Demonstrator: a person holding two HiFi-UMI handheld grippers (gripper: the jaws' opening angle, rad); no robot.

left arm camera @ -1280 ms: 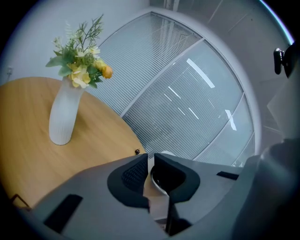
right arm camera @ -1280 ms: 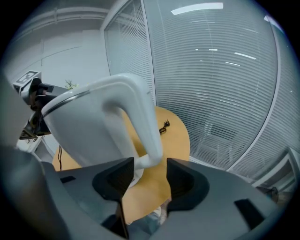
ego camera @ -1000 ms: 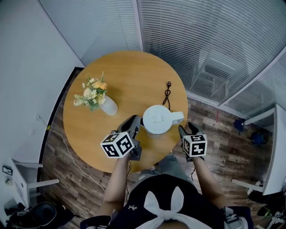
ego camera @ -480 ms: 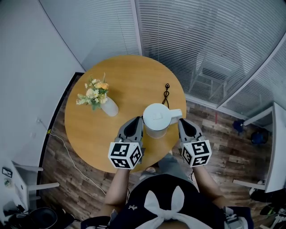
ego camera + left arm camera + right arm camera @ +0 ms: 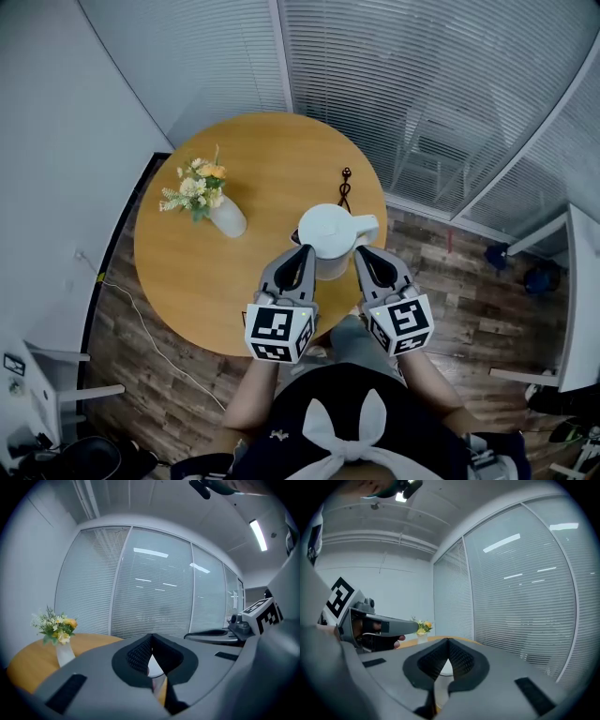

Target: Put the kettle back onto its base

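Nearest the person, the left gripper [image 5: 302, 255] and right gripper [image 5: 367, 255] were held up side by side over the table's near edge. The left's jaws were pressed together and empty. The right's jaws had just been closing and met on nothing. Just beyond them the white kettle [image 5: 326, 234] stood upright on the round wooden table [image 5: 244, 150]. The base was hidden under it, so I couldn't tell if it was seated. Probably rigid, smooth and slippery plastic, with the weight depending on any water inside. Best gripped by what looked like the handle, sticking out on its right. Further back lay a black cord [image 5: 344, 192], and to the left stood a vase of flowers [image 5: 228, 217].
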